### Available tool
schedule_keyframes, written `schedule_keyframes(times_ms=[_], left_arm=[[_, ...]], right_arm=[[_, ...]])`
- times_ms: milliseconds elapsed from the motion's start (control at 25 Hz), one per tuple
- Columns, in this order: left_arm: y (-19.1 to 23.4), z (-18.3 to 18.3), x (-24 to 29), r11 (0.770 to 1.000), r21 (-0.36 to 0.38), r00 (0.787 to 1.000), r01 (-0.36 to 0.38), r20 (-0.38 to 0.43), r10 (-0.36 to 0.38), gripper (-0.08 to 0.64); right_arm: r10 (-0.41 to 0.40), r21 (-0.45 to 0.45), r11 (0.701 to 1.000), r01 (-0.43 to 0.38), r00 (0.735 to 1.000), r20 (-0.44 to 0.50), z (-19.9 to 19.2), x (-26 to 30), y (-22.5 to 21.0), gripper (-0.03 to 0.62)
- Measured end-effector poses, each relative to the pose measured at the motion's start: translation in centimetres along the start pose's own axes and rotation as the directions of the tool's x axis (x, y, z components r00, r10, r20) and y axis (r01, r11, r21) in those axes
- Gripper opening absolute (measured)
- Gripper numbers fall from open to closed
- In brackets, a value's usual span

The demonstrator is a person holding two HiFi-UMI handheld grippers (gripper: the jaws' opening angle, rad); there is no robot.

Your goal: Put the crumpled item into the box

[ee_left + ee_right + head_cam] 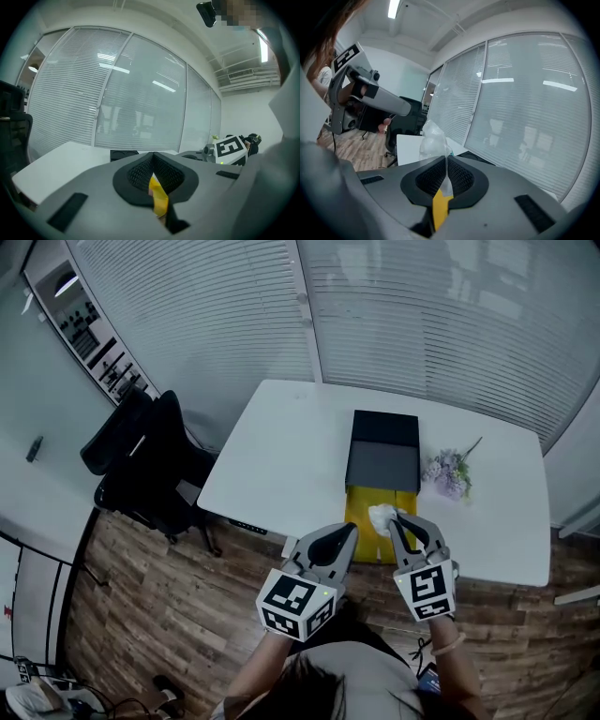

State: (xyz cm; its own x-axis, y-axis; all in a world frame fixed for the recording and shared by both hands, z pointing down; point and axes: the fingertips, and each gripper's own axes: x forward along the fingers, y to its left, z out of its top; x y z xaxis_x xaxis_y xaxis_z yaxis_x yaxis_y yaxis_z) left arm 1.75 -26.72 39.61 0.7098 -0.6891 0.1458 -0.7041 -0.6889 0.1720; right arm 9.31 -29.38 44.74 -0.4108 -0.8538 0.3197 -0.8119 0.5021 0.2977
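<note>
A crumpled white plastic wad hangs over the yellow box at the table's near edge, pinched in my right gripper, which is shut on it. In the right gripper view the crumpled wad sticks up from between the closed jaws of that gripper. My left gripper hovers just left of the box, shut with nothing held. In the left gripper view its jaws meet, and the right gripper's marker cube shows to the right. The black lid lies behind the yellow box.
A sprig of pale purple flowers lies right of the lid on the white table. A black office chair stands off the table's left end. Window blinds run behind the table; wooden floor lies below.
</note>
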Motion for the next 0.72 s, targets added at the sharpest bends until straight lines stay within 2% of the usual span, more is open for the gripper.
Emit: schedule_keyframes(times_ms=[400,720], left_arm=[[2.0,0.2,0.9,1.000,-0.003,1.000,0.008,-0.004,-0.008,0.017],[3.5,0.0,1.2,1.000,-0.015,1.000,0.000,-0.009,0.000,0.017]], right_arm=[[0.002,-0.109,0.994,-0.013,0.995,-0.099,-2.7,2.6,0.1,0.038],[0.028,-0.206,0.976,-0.067,0.982,-0.186,-5.4,4.8,0.7,0.038]])
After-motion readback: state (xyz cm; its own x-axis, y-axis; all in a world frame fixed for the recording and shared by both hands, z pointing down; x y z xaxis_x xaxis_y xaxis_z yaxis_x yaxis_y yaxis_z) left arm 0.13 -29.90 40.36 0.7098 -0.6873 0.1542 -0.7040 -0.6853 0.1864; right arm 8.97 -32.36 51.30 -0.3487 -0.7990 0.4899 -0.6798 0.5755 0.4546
